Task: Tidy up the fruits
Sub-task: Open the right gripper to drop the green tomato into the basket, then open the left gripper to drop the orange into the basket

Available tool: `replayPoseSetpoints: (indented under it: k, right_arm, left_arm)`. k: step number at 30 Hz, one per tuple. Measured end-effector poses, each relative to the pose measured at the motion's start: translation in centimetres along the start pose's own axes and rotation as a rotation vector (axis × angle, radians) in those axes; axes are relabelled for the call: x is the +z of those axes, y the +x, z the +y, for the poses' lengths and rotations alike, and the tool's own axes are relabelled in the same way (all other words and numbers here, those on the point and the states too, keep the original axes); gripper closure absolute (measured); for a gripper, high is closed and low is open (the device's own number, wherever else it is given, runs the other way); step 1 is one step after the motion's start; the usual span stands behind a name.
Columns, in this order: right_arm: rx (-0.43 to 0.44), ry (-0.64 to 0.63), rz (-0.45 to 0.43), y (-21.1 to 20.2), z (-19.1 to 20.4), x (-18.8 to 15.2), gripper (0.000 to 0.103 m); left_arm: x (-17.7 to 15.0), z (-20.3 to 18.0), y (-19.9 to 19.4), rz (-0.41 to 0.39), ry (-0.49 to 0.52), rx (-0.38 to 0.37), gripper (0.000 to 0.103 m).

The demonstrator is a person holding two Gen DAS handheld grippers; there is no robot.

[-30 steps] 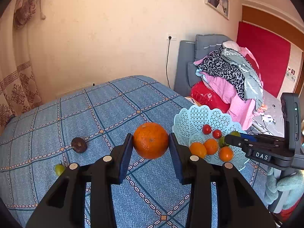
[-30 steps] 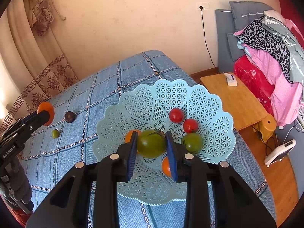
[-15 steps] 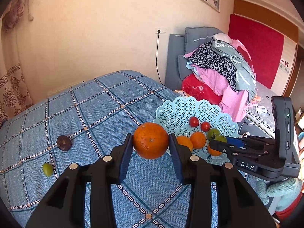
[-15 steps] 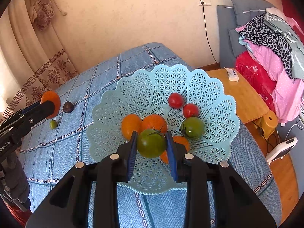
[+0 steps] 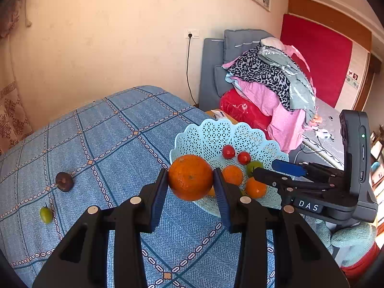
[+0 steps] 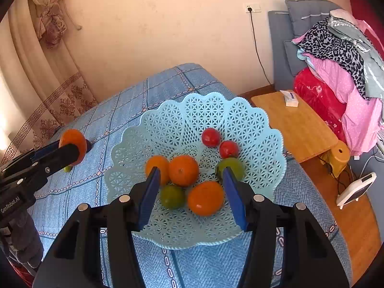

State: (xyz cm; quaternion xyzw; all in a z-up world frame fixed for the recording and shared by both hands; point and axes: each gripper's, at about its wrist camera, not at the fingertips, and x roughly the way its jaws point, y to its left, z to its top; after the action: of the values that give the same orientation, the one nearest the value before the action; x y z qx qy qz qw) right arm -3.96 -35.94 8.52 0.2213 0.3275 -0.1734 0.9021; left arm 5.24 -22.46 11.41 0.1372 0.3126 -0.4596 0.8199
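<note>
My left gripper (image 5: pixel 190 180) is shut on a big orange (image 5: pixel 190 177), held above the blue checked bedspread just left of the pale blue lattice basket (image 5: pixel 216 132). In the right wrist view my right gripper (image 6: pixel 190 175) hangs over the basket (image 6: pixel 192 100) with its jaws opening. A green tomato (image 6: pixel 172 196) lies loose in the basket below them, untouched by the pads. Oranges, two red tomatoes (image 6: pixel 211 137) and another green tomato (image 6: pixel 234 166) lie there too. A dark fruit (image 5: pixel 64 181) and a small green fruit (image 5: pixel 46 214) rest on the bedspread at left.
A low wooden table (image 6: pixel 295 129) with a small box stands right of the bed. Behind it a grey chair is piled with clothes (image 5: pixel 271 84). A white device (image 6: pixel 355 189) lies on the floor. A gloved hand (image 5: pixel 352 235) holds the right gripper.
The right jaws have opened and the green tomato has dropped from between them into the basket. The left gripper has carried the orange nearer to the basket.
</note>
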Motion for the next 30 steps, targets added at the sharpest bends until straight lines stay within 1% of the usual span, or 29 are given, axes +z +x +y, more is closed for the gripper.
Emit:
replayPoseSetpoints:
  k: [5, 12, 15, 17, 18, 19, 20, 21, 23, 28, 30]
  right_arm:
    - [-0.014, 0.037, -0.032, -0.5, -1.2, 0.4, 0.048]
    - [-0.027, 0.044, -0.058, -0.7, -2.1, 0.4, 0.047]
    - [-0.027, 0.049, -0.063, -0.8, -2.4, 0.5, 0.048]
    - [-0.025, 0.054, -0.065, -0.8, -2.7, 0.5, 0.047]
    - [-0.022, 0.058, -0.066, -0.8, -2.8, 0.5, 0.048]
    - [-0.020, 0.062, -0.065, -0.8, -2.9, 0.5, 0.048]
    - [-0.017, 0.067, -0.064, -0.8, -3.0, 0.4, 0.047]
    - [-0.015, 0.071, -0.063, -0.8, -3.1, 0.4, 0.048]
    - [-0.015, 0.076, -0.064, -0.9, -3.2, 0.3, 0.047]
    - [-0.007, 0.075, -0.074, -1.2, -2.9, 0.4, 0.048]
    - [-0.003, 0.069, -0.077, -1.4, -2.6, 0.4, 0.048]
  left_arm:
    - [0.1, -1.3, 1.1, 0.019, 0.012, -0.016, 0.064]
    - [-0.1, -3.0, 3.1, 0.060, 0.029, -0.059, 0.064]
    - [-0.2, -3.4, 3.8, 0.084, 0.026, -0.081, 0.064]
    - [-0.3, -3.4, 4.1, 0.094, 0.019, -0.079, 0.063]
    - [-0.3, -3.3, 4.3, 0.097, 0.013, -0.079, 0.062]
    - [-0.2, -3.1, 4.2, 0.094, 0.004, -0.080, 0.046]
    - [-0.2, -2.9, 3.9, 0.077, -0.002, -0.071, 0.035]
    - [-0.1, -2.9, 3.6, 0.061, -0.001, -0.067, 0.035]
    - [0.1, -2.7, 3.0, 0.048, 0.000, -0.076, 0.035]
    - [0.6, -2.2, 1.5, 0.012, -0.008, -0.070, 0.035]
    - [0.7, -1.9, 1.1, 0.001, -0.014, -0.056, 0.029]
